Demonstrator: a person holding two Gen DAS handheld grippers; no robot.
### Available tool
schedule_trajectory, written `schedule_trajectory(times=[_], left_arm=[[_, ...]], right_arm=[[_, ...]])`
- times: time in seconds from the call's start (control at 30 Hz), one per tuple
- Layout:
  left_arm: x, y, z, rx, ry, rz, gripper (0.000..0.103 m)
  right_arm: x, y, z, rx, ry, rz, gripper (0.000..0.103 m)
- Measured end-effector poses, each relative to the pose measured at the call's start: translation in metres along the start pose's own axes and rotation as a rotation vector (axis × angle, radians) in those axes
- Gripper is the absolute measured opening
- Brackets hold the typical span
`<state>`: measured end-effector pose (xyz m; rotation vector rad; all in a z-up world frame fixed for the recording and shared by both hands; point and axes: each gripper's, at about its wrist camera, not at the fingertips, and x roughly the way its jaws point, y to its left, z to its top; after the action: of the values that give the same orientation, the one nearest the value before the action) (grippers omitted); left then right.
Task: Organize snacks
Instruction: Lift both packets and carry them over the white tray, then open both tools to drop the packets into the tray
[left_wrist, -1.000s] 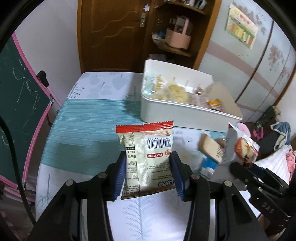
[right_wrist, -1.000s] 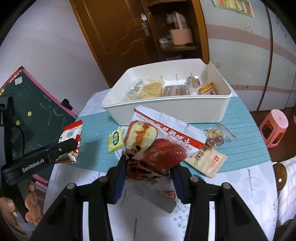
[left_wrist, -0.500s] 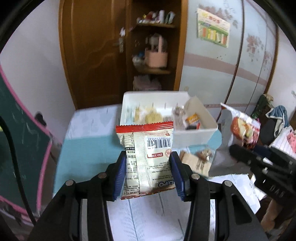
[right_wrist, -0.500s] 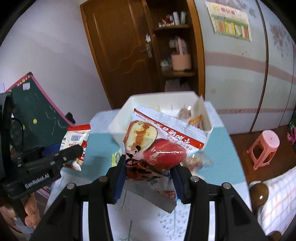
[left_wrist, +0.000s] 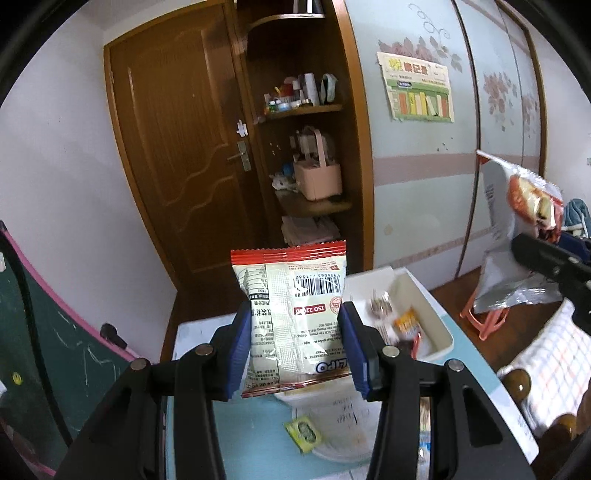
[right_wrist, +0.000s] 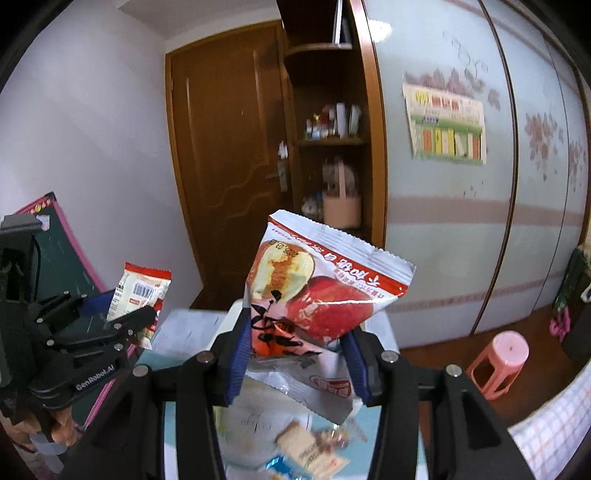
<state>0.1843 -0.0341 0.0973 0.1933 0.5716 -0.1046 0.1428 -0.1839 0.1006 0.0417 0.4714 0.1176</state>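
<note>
- Table (left_wrist: 258, 435) lies below both grippers, teal cloth on it; we see it past the black fingers in both wrist views.
- White bin (left_wrist: 424, 295) on the table holds a few wrapped snacks, blurred.
- Apple snack bag (right_wrist: 317, 295) sits in our right gripper (right_wrist: 295, 350): blue pads pinch its lower half, bag tilted, lifted clear of the table. From the left wrist view it shows at far right (left_wrist: 517, 229).
- Barcode snack packet (left_wrist: 299, 314) is clamped upright between our left gripper (left_wrist: 295, 347) pads, above the bin's near end.
- Green sachet (left_wrist: 303, 432) lies loose on the cloth.
</note>
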Motion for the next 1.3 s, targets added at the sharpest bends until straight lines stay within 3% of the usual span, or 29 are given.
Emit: schedule_trajectory(times=[0.17,0.33,0.77,0.83,0.87,0.9,1.0,1.07,1.3], left_arm=[[0.021,0.0,0.032,-0.013,-0.008,0.004,0.045],[0.055,-0.005,0.05,-0.039,0.026,-0.015,0.045],[0.173,-0.025,0.037,-0.061,0.169,-0.034,0.046],[0.19,-0.028,0.032,-0.058,0.199,-0.037,0.059],[0.199,-0.03,0.029,-0.059,0.22,-0.042,0.081],[0.207,-0.03,0.026,-0.06,0.235,-0.015,0.089],[0.224,-0.027,0.018,-0.065,0.273,-0.01,0.092],[0.228,-0.024,0.014,-0.079,0.289,-0.016,0.092],[0.209,-0.022,0.006,-0.066,0.272,-0.017,0.092]], right_arm=[[0.015,-0.008,0.031,0.014,-0.022,-0.014,0.047],[0.048,-0.016,0.046,0.044,0.01,-0.02,0.047],[0.159,-0.03,0.017,0.044,0.215,-0.058,0.048],[0.178,-0.03,0.008,0.035,0.265,-0.044,0.048],[0.189,-0.03,0.003,0.029,0.3,-0.034,0.049],[0.196,-0.029,-0.001,0.024,0.328,-0.032,0.05],[0.208,-0.031,-0.008,0.022,0.378,-0.068,0.061],[0.207,-0.033,-0.01,0.034,0.386,-0.041,0.068],[0.185,-0.024,-0.007,0.009,0.382,-0.021,0.072]])
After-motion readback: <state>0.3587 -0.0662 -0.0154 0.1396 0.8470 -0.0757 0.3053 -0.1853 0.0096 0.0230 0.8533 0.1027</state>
